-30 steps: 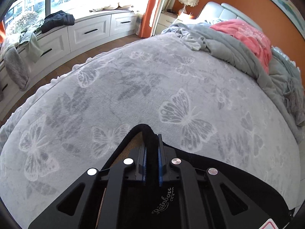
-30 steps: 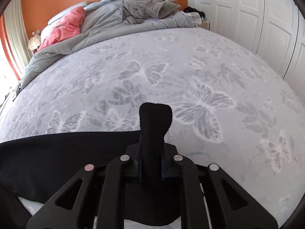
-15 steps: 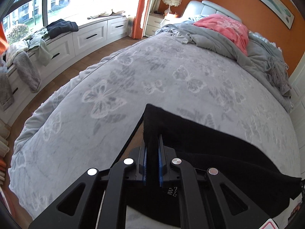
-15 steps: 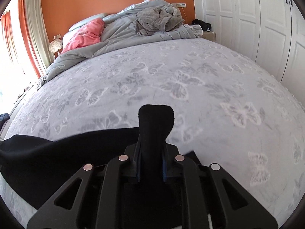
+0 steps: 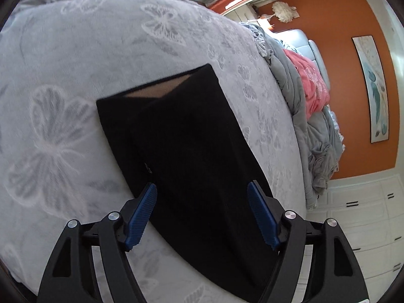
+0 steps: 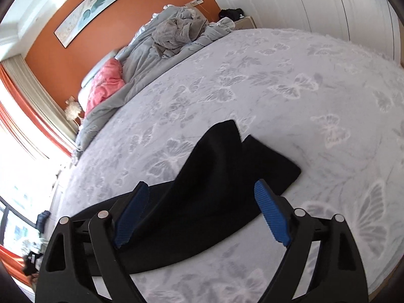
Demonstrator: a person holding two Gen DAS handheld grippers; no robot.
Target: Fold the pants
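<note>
The black pants (image 5: 186,146) lie flat on the grey butterfly-print bedspread (image 5: 63,75), folded lengthwise, with the waistband end and its tan lining at the far end in the left wrist view. My left gripper (image 5: 202,189) is open and empty, just above the pants. In the right wrist view the pants (image 6: 227,181) show their leg ends, one rumpled and raised. My right gripper (image 6: 202,189) is open and empty above them.
A bunched grey duvet (image 6: 161,48) and a pink blanket (image 6: 106,88) lie at the head of the bed by the orange wall. White wardrobe doors (image 6: 328,0) stand on the far side of the bed. The bed edge runs close to the left gripper (image 5: 303,202).
Both grippers were shut on the black pants, holding them up; now both have opened and let go, and the pants lie on the bed. Both cameras have tilted.
</note>
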